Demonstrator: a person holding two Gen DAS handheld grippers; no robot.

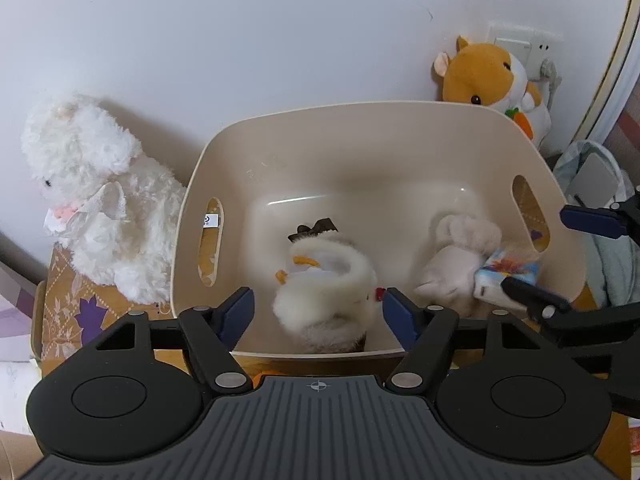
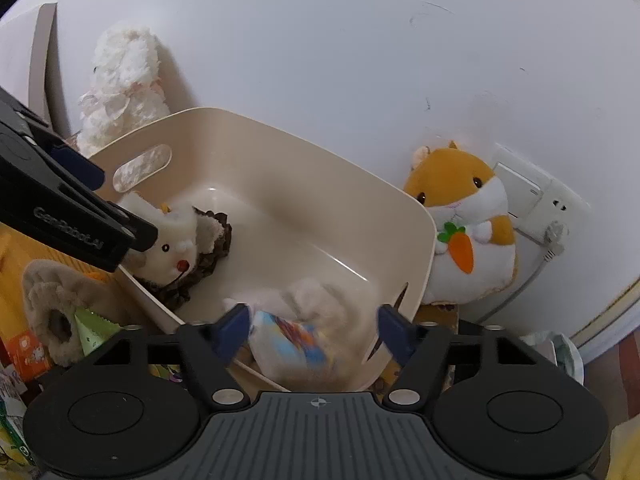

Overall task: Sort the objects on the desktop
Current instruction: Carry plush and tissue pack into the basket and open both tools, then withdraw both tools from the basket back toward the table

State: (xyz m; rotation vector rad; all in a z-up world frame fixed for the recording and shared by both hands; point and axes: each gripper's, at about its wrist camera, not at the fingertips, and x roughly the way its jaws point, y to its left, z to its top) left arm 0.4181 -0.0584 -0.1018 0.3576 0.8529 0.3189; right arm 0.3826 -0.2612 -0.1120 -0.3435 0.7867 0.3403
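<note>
Cream bin (image 1: 400, 140): we see it against the wall, cut-out handles on both ends.
Inside bin: a white plush (image 1: 328, 300) at the near wall, a pale plush (image 1: 456, 256) toward the right end, a colourful packet (image 1: 508, 276) touching it.
Left gripper (image 1: 318, 312): fingers spread wide over the near rim, holding nothing, the white plush just beyond them.
Right gripper (image 2: 312, 328): spread too, with the blurred packet (image 2: 288, 340) lying between its fingers, untouched.
Around: a lamb (image 1: 92, 196) left of the bin, a hamster (image 2: 460, 232) behind its right end by a wall socket (image 2: 528, 192).
Clutter: a slipper (image 2: 48, 312) and a green packet (image 2: 92, 328) on the worktop by the bin.
</note>
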